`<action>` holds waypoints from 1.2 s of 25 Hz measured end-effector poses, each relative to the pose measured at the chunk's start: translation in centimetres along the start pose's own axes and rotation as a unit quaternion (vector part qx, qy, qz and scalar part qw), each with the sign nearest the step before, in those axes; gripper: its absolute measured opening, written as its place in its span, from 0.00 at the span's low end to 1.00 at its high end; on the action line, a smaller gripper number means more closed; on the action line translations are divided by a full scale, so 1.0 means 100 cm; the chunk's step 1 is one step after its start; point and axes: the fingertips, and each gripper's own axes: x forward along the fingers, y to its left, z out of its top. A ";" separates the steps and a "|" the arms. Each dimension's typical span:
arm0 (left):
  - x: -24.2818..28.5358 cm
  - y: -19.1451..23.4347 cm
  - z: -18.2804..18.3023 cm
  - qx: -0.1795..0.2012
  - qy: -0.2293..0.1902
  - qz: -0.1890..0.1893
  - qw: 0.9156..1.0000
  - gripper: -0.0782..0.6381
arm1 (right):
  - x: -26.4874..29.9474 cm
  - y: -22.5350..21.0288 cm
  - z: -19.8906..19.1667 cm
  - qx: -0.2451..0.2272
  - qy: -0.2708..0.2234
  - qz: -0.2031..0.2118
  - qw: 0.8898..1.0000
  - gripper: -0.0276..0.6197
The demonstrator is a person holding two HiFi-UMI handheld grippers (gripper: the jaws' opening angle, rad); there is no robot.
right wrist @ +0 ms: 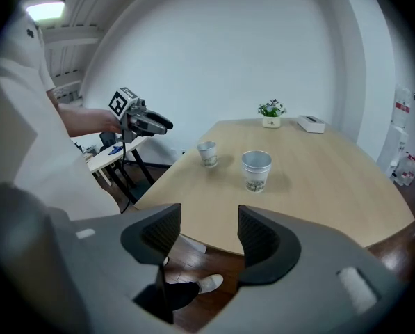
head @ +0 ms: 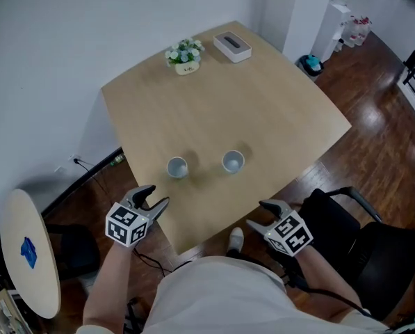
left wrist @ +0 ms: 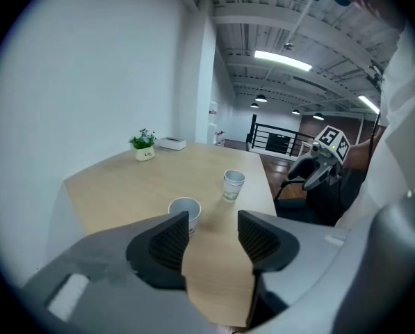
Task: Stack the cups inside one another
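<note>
A: A pale wood tabletop (head: 277, 110) against a white wall (head: 68, 33), dark wood floor (head: 374, 138) around it. What's on it?

B: Two cups, upright and apart, side by side near the front edge. Counting from the tabletop's middle in the head view, the left cup (head: 177, 167) sits at 7 o'clock and the right cup (head: 233, 161) at 6. Neither is inside the other.

A: And farther back?

B: A small potted plant (head: 185, 54) at 11 o'clock and a white box (head: 232, 46) at 12, near the far corner.

A: The tongs?

B: Both spread, nothing between them. The left tongs (left wrist: 214, 221) hang at 7 o'clock by the tabletop's near-left edge, pointed toward the cups and touching neither. The right tongs (right wrist: 208, 218) hang between 5 and 6 o'clock, off the near edge and over the floor, short of the right cup.

A: Anything else?

B: A black chair (head: 363, 235) at 4 o'clock, beside the person's right arm.
</note>
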 end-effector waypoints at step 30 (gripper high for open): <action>0.114 0.016 0.079 0.005 -0.006 -0.013 1.000 0.61 | -0.029 -0.019 -0.043 0.052 0.010 -0.029 0.998 0.44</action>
